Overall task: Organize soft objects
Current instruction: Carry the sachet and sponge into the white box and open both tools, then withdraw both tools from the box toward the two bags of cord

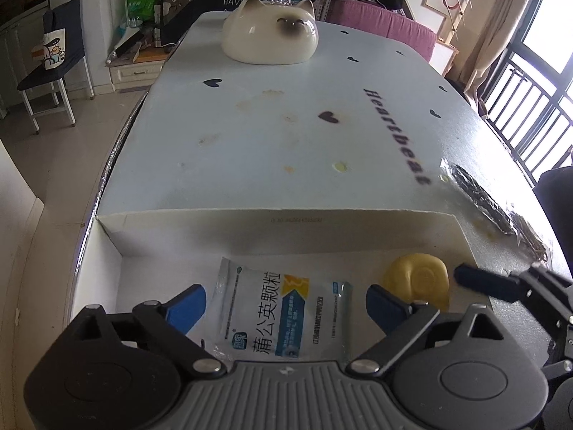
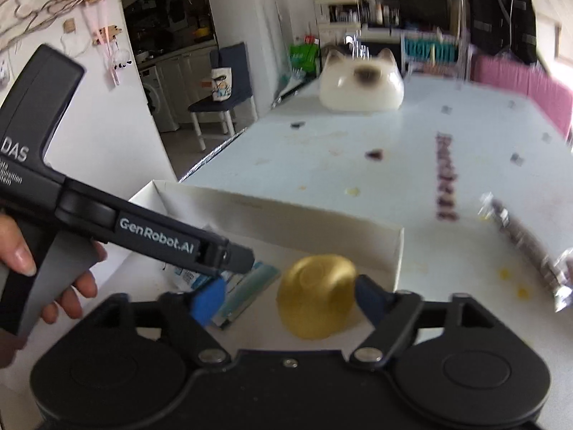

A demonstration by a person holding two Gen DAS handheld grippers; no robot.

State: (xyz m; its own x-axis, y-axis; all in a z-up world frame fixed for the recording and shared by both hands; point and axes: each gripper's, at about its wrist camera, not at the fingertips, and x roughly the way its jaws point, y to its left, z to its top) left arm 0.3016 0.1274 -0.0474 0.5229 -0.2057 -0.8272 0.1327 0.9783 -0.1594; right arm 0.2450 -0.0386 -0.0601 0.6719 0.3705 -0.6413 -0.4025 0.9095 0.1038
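Two soft items are contained in the shallow white box (image 1: 150,227) on the table (image 1: 286,107): a printed sachet (image 1: 275,311) lying flat and a yellow squishy (image 2: 317,297) beside it. The left gripper (image 1: 286,304) is spread wide around the sachet, nothing gripped. The right gripper (image 2: 288,299) is held open astride the squishy.

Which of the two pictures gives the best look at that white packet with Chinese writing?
The left wrist view: the packet lies flat in the box, print sharp. In the right wrist view only a blurred corner shows behind the left hand-held gripper.
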